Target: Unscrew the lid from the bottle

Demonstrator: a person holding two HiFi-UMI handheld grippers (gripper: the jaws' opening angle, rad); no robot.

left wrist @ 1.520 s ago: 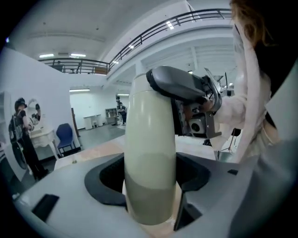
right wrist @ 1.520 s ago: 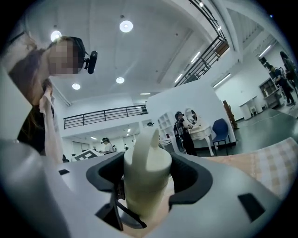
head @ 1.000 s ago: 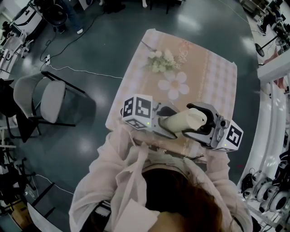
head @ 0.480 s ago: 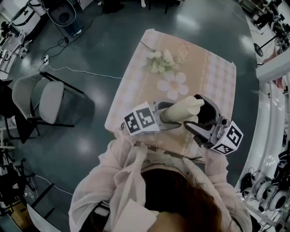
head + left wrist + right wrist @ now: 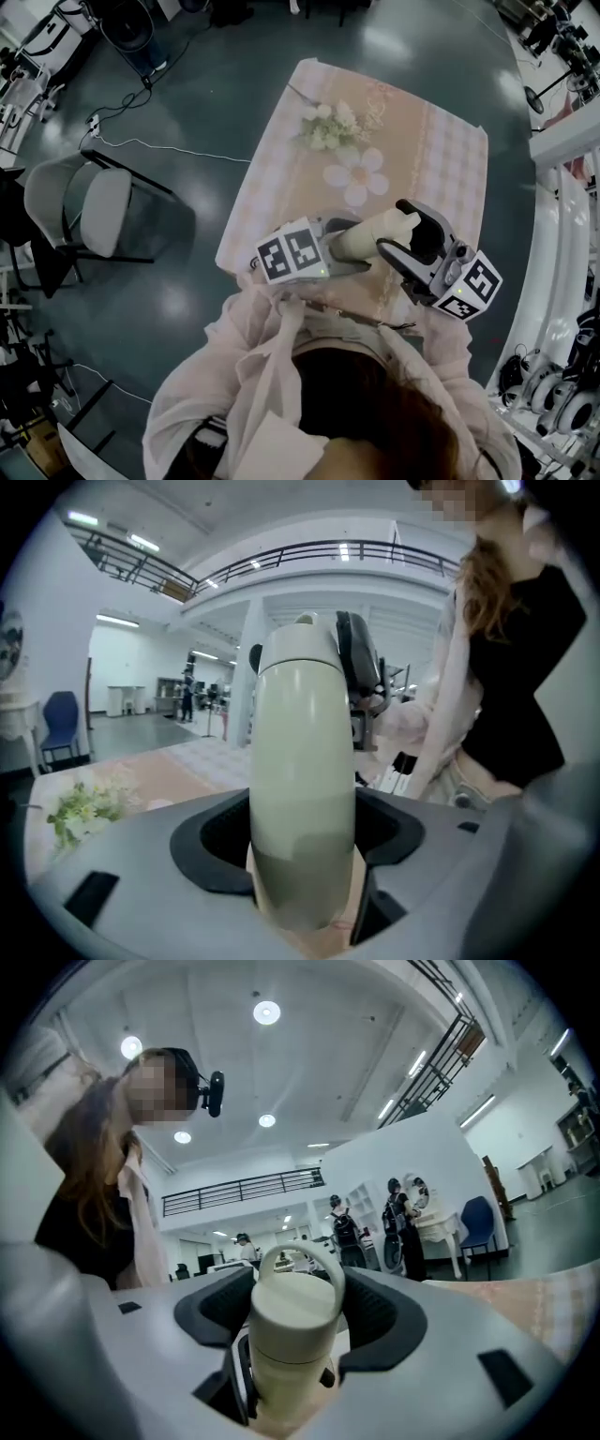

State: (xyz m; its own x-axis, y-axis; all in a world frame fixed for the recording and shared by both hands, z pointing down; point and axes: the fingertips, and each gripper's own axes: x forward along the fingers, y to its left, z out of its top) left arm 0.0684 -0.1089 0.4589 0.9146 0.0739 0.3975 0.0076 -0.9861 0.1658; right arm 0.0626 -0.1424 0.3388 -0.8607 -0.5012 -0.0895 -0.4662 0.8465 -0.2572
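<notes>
The left hand-held gripper (image 5: 345, 247) clamps the body of the bottle (image 5: 364, 238) over the near edge of the worktop (image 5: 441, 159). The right hand-held gripper (image 5: 394, 227) has jaws that have just been closing, and it grips the lid (image 5: 405, 222). Beyond lie a flower-shaped mat (image 5: 356, 178) and white flowers (image 5: 333, 127). Far left, a chair (image 5: 89, 211) stands on the dark floor (image 5: 234, 84).

Head view looks steeply down from above the person (image 5: 328, 403) onto the tabletop (image 5: 441, 159), the bottle (image 5: 361, 241) near mid-frame. The left gripper view sits tight against the bottle's body, looking along it to the lid (image 5: 298, 649), person at right. The right gripper view meets that lid end-on from close range, facing the other way, person at left.
</notes>
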